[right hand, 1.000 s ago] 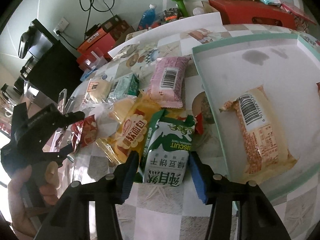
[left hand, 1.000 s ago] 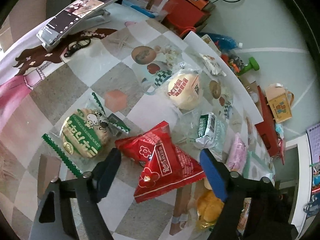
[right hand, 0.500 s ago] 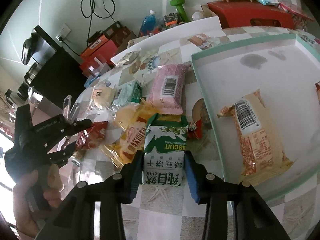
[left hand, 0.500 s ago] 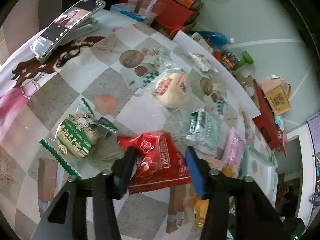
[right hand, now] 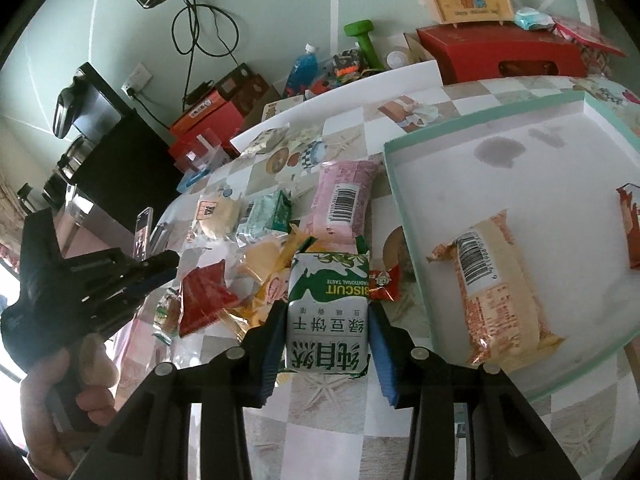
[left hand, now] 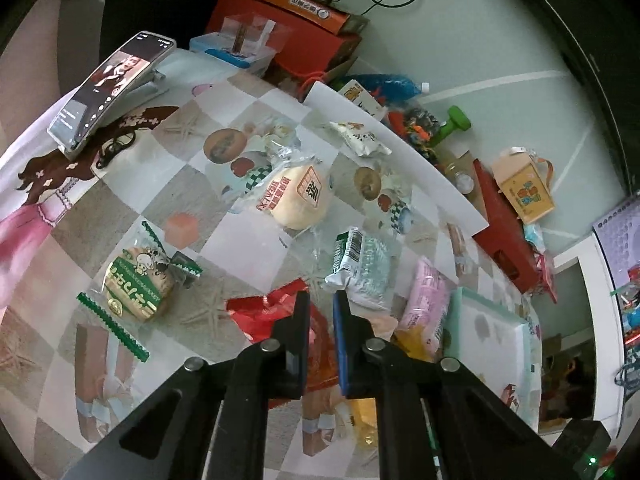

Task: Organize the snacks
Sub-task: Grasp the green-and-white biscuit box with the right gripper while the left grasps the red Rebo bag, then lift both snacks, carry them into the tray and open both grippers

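My left gripper [left hand: 320,300] is shut on the red snack packet [left hand: 256,312]; red foil shows in the narrow gap between the jaws. From the right wrist view the same gripper [right hand: 168,268], held in a person's hand, has the red packet [right hand: 204,300] standing up at its tips. My right gripper [right hand: 327,308] is shut on a green-and-white biscuit packet [right hand: 328,332], with the pads pressed on its two long sides. To its right, the teal-rimmed white tray [right hand: 400,184] holds a beige-orange packet [right hand: 496,292]. Another reddish packet [right hand: 630,228] shows at its right edge.
Loose on the checked tablecloth lie a round green cookie pack [left hand: 138,284], a wrapped bun [left hand: 296,200], a pale green pack [left hand: 360,268], a pink pack [left hand: 426,304] and a yellow pack [right hand: 264,280]. A phone on a stand [left hand: 108,88] sits far left. Boxes and clutter line the table's far edge.
The left jaws have come together on the red packet, and that hand has risen a little. The right jaws have narrowed onto the biscuit packet's sides.
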`<move>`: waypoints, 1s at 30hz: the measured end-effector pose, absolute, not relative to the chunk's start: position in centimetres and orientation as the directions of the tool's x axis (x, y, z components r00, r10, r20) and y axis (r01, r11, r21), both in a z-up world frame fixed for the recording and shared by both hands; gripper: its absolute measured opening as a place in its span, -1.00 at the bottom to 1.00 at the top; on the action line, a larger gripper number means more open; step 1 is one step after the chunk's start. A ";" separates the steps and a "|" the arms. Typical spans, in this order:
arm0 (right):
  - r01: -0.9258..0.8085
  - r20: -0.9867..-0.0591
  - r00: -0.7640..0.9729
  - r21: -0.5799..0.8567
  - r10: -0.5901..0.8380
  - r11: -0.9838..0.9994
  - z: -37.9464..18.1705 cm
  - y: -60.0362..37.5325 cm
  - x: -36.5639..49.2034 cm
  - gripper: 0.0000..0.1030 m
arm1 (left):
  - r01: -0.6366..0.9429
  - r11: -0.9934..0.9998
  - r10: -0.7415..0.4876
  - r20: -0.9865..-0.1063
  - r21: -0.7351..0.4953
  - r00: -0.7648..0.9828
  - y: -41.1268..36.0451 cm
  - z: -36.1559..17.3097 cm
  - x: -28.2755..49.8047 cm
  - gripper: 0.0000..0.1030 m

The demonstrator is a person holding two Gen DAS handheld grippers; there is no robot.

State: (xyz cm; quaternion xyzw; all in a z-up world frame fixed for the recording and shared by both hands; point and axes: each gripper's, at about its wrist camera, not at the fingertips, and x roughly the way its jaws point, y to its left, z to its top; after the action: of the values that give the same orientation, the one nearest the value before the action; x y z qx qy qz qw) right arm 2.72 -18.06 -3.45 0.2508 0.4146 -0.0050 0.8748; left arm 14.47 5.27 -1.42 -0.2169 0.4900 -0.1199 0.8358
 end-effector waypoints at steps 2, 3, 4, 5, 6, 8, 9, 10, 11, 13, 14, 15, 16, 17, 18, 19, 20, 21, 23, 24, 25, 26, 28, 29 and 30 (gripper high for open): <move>0.220 -0.731 0.653 0.433 0.198 0.874 -3.5 -18.2 2.8 -0.17 | -0.019 0.877 -0.416 -0.776 -0.481 0.474 5.2 -2.0 14.7 -0.80; 0.222 -0.732 0.653 0.433 0.197 0.874 -3.6 -18.2 2.8 -0.17 | -0.025 0.877 -0.414 -0.783 -0.479 0.465 5.2 -2.4 14.8 -0.80; 0.223 -0.732 0.653 0.433 0.196 0.873 -3.6 -18.3 2.8 -0.17 | -0.034 0.877 -0.412 -0.787 -0.479 0.460 5.2 -2.6 14.8 -0.75; 0.224 -0.732 0.653 0.433 0.196 0.873 -3.6 -18.3 2.8 -0.17 | -0.039 0.872 -0.418 -0.784 -0.487 0.459 5.3 -2.8 14.9 -0.69; 0.225 -0.732 0.653 0.431 0.193 0.874 -3.5 -18.3 2.8 -0.17 | -0.042 0.868 -0.425 -0.784 -0.495 0.453 5.3 -3.0 14.9 -0.41; 0.228 -0.734 0.653 0.427 0.188 0.875 -3.5 -18.3 2.8 -0.17 | -0.057 0.875 -0.409 -0.797 -0.481 0.444 5.3 -3.3 15.0 0.20; 0.228 -0.734 0.653 0.426 0.187 0.875 -3.5 -18.3 2.8 -0.17 | -0.064 0.879 -0.401 -0.805 -0.472 0.437 5.2 -3.5 15.1 0.31; 0.231 -0.735 0.652 0.427 0.187 0.874 -3.6 -18.3 2.8 -0.17 | -0.066 0.881 -0.400 -0.811 -0.469 0.428 5.1 -3.7 15.1 0.31; 0.233 -0.736 0.650 0.428 0.187 0.873 -3.6 -18.4 2.9 -0.17 | -0.064 0.882 -0.400 -0.813 -0.468 0.423 5.0 -3.9 15.2 0.31; 0.238 -0.738 0.648 0.428 0.186 0.872 -3.7 -18.4 2.9 -0.17 | -0.060 0.893 -0.388 -0.829 -0.447 0.404 4.4 -4.5 15.4 0.31; 0.239 -0.739 0.647 0.429 0.186 0.871 -3.7 -18.4 2.9 -0.17 | -0.062 0.899 -0.378 -0.839 -0.434 0.392 4.2 -5.0 15.5 0.31; 0.241 -0.740 0.647 0.429 0.186 0.871 -3.8 -18.4 2.9 -0.17 | -0.066 0.904 -0.371 -0.849 -0.423 0.376 4.0 -5.5 15.7 0.31; 0.242 -0.740 0.646 0.429 0.185 0.870 -3.8 -18.4 2.9 -0.17 | -0.069 0.904 -0.371 -0.854 -0.422 0.366 3.8 -6.0 15.8 0.32; 0.243 -0.741 0.646 0.429 0.185 0.870 -3.8 -18.5 2.9 -0.17 | -0.071 0.900 -0.380 -0.853 -0.430 0.357 3.7 -6.4 15.9 0.32; 0.244 -0.741 0.646 0.429 0.184 0.870 -3.8 -18.5 2.9 -0.17 | -0.069 0.903 -0.374 -0.854 -0.425 0.361 3.6 -6.5 16.0 0.32; 0.246 -0.742 0.645 0.429 0.184 0.869 -3.8 -18.5 2.9 -0.17 | -0.063 0.907 -0.367 -0.854 -0.417 0.368 3.5 -6.5 16.0 0.32; 0.248 -0.744 0.643 0.429 0.184 0.869 -3.9 -18.5 2.9 -0.17 | -0.058 0.911 -0.360 -0.856 -0.408 0.371 3.4 -6.4 16.0 0.32; 0.249 -0.745 0.642 0.429 0.184 0.869 -3.9 -18.5 2.9 -0.17 | -0.054 0.915 -0.351 -0.856 -0.399 0.379 3.2 -6.5 16.1 0.32; 0.254 -0.749 0.637 0.428 0.183 0.867 -4.1 -18.6 3.0 -0.17 | -0.046 0.921 -0.339 -0.855 -0.387 0.393 3.0 -6.5 16.2 0.32; 0.257 -0.751 0.635 0.429 0.183 0.866 -4.2 -18.6 3.0 -0.17 | -0.040 0.926 -0.330 -0.855 -0.376 0.400 2.8 -6.6 16.3 0.32; 0.259 -0.753 0.632 0.428 0.184 0.866 -4.2 -18.6 3.0 -0.17 | -0.038 0.929 -0.324 -0.856 -0.369 0.404 2.7 -6.6 16.3 0.32; 0.261 -0.755 0.630 0.428 0.183 0.866 -4.3 -18.6 3.0 -0.17 | -0.036 0.932 -0.317 -0.857 -0.362 0.406 2.6 -6.5 16.3 0.32; 0.263 -0.755 0.629 0.428 0.183 0.865 -4.3 -18.7 3.0 -0.17 | -0.037 0.936 -0.306 -0.861 -0.350 0.406 2.6 -6.4 16.3 0.28; 0.263 -0.755 0.629 0.429 0.183 0.864 -4.3 -18.7 2.9 -0.17 | -0.041 0.932 -0.313 -0.859 -0.359 0.406 2.8 -6.4 16.3 0.25; 0.264 -0.755 0.630 0.429 0.182 0.864 -4.3 -18.7 2.9 -0.17 | -0.046 0.928 -0.322 -0.856 -0.370 0.405 2.9 -6.4 16.3 0.22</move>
State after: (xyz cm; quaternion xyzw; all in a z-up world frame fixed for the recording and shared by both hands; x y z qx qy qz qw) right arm 2.92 -18.75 -4.27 0.2597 0.4292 -0.0234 0.8647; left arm 16.26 2.92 -6.37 -0.1705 0.5387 -0.0840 0.8208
